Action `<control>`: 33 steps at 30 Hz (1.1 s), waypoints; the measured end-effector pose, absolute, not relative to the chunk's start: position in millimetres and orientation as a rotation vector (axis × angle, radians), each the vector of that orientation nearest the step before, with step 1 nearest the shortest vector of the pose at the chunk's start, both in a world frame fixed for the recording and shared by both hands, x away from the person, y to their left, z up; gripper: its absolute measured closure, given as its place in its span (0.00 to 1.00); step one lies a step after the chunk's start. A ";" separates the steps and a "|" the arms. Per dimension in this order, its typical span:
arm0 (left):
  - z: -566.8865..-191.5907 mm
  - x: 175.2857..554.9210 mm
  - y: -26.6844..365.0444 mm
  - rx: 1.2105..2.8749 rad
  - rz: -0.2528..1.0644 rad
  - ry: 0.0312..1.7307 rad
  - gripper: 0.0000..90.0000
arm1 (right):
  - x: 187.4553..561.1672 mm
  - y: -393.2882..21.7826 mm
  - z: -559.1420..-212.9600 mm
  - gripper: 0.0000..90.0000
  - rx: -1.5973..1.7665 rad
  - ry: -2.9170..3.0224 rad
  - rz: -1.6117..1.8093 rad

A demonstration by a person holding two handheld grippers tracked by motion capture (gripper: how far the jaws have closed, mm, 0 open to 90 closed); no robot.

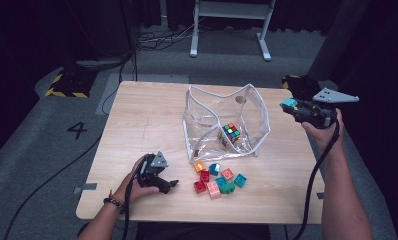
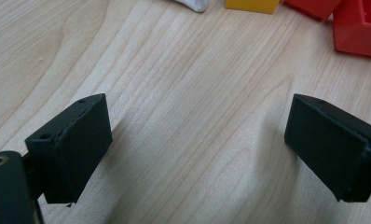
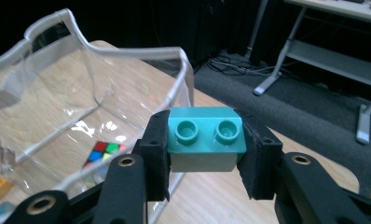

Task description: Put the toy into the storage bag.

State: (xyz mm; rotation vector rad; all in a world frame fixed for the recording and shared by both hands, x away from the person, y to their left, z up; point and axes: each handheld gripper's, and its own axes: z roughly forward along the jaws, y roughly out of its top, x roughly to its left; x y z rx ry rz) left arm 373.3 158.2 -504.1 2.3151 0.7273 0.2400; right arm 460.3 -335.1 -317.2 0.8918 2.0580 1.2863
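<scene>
On the pale wood-grain counter (image 1: 137,120) stands a clear, soft plastic pouch (image 1: 247,107) with white piped edges, its mouth gaping and its walls creased and glossy. Inside it lies a multicoloured puzzle cube (image 1: 230,133). Just in front of the pouch sits a loose cluster of studded plastic building bricks (image 1: 218,181) in red, orange, teal, green and pink, hard-edged and shiny. Grey carpet surrounds the counter, with black cables, a white-legged frame at the back and dark curtains beyond. The right gripper (image 3: 207,151), held up beside the pouch's right rim, is clamped on a teal two-stud brick (image 3: 206,130); its black foam-faced pads press both ends of the block, which sits level with studs up. The left gripper (image 2: 197,149) rests low on the counter left of the bricks, jaws spread wide with only bare wood between them.
</scene>
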 end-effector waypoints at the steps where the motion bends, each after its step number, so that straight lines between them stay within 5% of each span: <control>1: -504.1 373.3 158.2 2.315 0.240 0.727 0.08 | 462.6 -328.3 -312.8 0.66 0.874 2.058 1.294; 33: -504.1 373.3 158.2 2.315 0.240 0.728 0.08 | 503.8 -238.6 -307.9 0.66 0.660 2.349 1.257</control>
